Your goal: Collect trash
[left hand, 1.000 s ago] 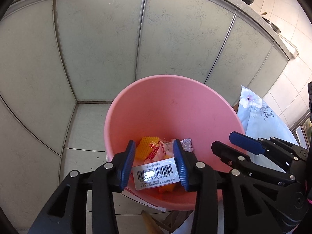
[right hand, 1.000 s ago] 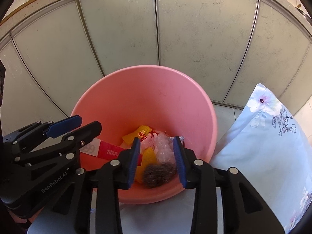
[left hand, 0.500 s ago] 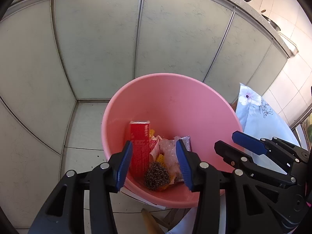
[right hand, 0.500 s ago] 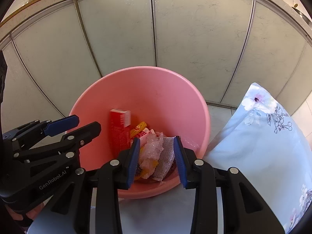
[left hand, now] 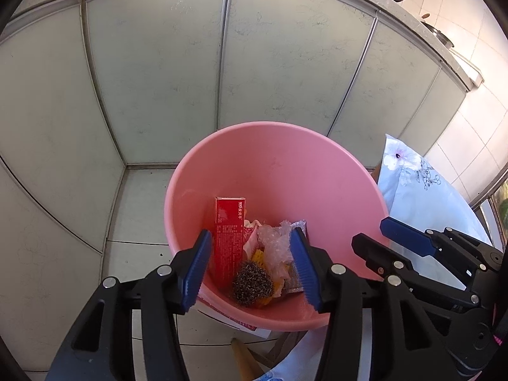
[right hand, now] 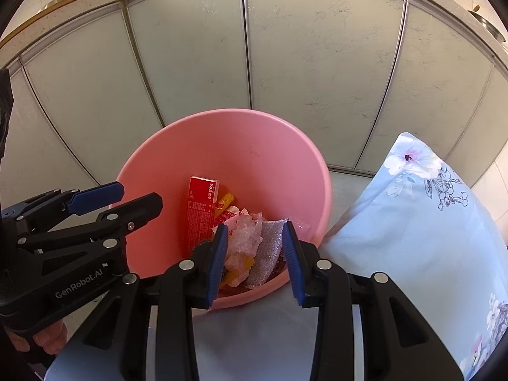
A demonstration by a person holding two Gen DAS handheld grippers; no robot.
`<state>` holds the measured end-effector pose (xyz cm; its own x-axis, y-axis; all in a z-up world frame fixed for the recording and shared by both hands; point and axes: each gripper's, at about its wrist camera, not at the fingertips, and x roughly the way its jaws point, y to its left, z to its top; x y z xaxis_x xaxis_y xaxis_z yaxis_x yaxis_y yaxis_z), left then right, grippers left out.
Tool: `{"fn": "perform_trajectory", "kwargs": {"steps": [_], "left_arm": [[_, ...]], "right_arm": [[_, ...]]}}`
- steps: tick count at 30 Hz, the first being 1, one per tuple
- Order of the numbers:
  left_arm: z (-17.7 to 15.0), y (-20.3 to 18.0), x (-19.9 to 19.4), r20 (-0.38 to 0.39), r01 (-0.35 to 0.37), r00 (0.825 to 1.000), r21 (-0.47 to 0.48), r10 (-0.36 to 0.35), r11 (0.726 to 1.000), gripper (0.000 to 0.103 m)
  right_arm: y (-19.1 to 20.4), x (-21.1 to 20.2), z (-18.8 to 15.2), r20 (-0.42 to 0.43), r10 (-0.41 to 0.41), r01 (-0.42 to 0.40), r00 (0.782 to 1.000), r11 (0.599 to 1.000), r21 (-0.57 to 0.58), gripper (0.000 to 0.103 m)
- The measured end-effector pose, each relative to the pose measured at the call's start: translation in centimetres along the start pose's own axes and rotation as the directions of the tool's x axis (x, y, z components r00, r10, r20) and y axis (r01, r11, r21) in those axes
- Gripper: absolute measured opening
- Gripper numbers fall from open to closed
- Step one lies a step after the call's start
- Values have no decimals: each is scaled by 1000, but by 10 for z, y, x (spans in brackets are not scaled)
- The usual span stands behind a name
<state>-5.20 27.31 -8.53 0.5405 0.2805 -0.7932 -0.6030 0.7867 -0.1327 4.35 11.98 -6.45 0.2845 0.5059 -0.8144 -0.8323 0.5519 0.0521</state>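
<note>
Both grippers hang over the pink bin (left hand: 336, 190), which stands on the tiled floor against pale cabinet doors, with a flowered cloth (right hand: 412, 222) just to its right. The left gripper (left hand: 250, 266) is spreading its jaws with nothing between them, and the right gripper (right hand: 255, 260) is parted and empty too. The trash lies in the bin's bottom: a red box (left hand: 229, 238) leaning on the wall, a steel scrubber (left hand: 252, 284), crumpled plastic (right hand: 246, 238) and a silver pad (right hand: 266, 254).

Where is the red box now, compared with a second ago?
Moved, yes: the red box left the left hand-held gripper, whose empty jaws are opening, and stands inside the pink bin.
</note>
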Motion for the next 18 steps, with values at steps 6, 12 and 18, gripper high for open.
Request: {"fn": "perform_trajectory", "kwargs": {"steps": [6, 12, 18], "left_arm": [[1, -1, -3, 6, -18, 1000, 1, 18, 1000, 60], [3, -4, -10, 28, -5, 1000, 12, 5, 1000, 71], [4, -7, -19, 50, -14, 999, 14, 14, 1000, 71]], "right_arm": [[-1, -3, -2, 3, -3, 3, 1000, 1000, 6, 36], [7, -5, -3, 12, -11, 11, 1000, 999, -31, 37], [12, -14, -6, 45, -18, 20, 999, 999, -45, 49]]}}
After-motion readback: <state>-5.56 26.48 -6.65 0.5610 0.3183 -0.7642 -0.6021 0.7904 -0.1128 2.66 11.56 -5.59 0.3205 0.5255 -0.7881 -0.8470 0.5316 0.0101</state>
